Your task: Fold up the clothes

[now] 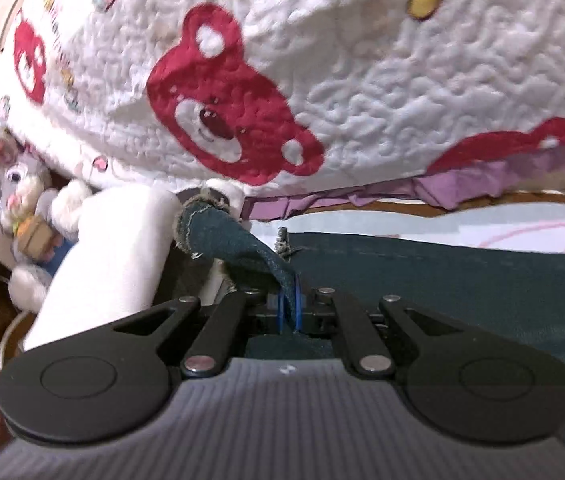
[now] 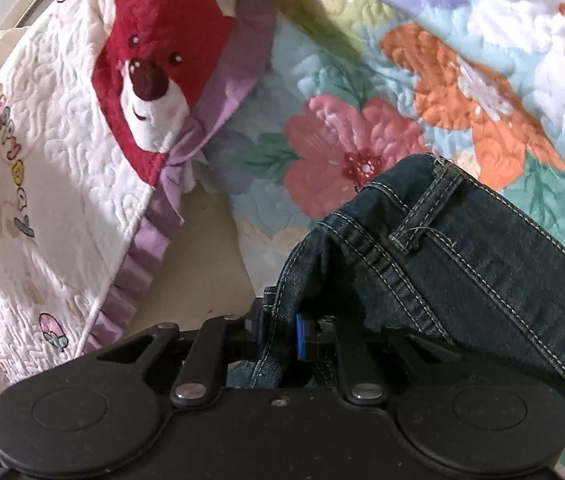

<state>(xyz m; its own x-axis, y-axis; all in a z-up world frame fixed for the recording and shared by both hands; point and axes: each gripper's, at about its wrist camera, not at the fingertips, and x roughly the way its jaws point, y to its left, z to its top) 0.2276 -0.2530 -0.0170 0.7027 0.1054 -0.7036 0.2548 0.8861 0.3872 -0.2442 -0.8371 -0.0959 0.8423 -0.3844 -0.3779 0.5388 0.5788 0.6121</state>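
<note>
Jeans [image 2: 462,248], lower right of frame on the quilt [image 2: 362,100], pinched at a frayed edge by left gripper [image 1: 289,304] and at the waistband by right gripper [image 2: 280,336]: likely heavy, limp denim, best gripped at seams.

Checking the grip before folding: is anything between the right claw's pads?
In the right wrist view, a stitched edge of the dark jeans sits between the right claw's blue pads.
</note>
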